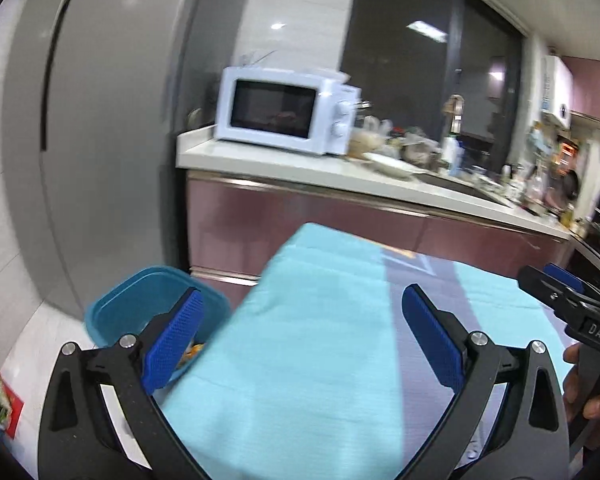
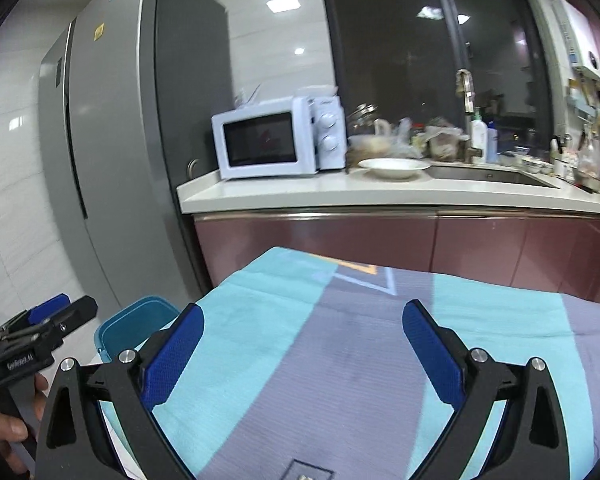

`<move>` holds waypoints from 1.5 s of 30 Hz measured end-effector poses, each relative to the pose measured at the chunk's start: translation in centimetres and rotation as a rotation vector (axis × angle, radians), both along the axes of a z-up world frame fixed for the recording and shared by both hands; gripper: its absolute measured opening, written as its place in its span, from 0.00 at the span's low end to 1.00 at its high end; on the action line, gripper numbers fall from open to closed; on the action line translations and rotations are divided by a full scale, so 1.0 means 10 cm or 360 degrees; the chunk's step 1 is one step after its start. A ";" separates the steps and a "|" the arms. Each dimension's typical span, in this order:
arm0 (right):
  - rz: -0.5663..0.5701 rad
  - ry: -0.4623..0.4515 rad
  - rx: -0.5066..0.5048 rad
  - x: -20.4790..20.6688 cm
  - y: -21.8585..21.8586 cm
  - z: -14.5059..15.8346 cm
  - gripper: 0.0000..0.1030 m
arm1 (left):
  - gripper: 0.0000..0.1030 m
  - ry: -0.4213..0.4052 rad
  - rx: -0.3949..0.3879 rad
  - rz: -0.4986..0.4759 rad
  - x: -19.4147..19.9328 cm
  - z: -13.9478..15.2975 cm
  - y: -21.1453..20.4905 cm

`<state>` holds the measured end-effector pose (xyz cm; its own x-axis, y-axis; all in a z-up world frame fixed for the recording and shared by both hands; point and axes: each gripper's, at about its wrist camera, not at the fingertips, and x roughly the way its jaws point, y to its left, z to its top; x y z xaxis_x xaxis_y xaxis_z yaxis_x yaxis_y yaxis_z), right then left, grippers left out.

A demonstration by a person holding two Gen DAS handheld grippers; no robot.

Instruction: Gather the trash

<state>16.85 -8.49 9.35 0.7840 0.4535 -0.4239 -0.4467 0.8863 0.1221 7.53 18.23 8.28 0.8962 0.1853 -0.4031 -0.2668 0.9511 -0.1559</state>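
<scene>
Both tools are spread wide and holding nothing, left tool (image 1: 302, 340) and right tool (image 2: 303, 350) over the cloth-covered table (image 1: 300, 360). The teal bin (image 1: 140, 300) sits off the table's left edge, so the left one's nearer. No loose trash visible on the cloth.

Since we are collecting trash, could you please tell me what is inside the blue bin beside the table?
In the left wrist view, something orange shows low inside the blue bin. The left gripper and the cloth-covered table hide the remainder of its interior.
</scene>
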 end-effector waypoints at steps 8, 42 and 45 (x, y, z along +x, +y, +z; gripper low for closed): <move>-0.0236 -0.0079 0.0042 -0.34 -0.48 -0.03 0.93 | 0.94 -0.0170 0.0105 -0.0223 -0.22 0.09 -0.79; -0.0762 -0.0172 -0.0131 -1.51 -1.26 -0.36 0.93 | 0.95 -0.0209 0.0205 -0.0611 -0.86 -0.28 -1.78; -0.0776 -0.0160 -0.0136 -1.58 -1.26 -0.40 0.93 | 0.95 -0.0218 0.0211 -0.0631 -0.94 -0.30 -1.78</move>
<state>1.05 -21.07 5.32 0.9349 -0.0084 -0.3548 0.0157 0.9997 0.0176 -1.86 0.46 5.29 0.9519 -0.1417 -0.2718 0.1377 0.9899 -0.0339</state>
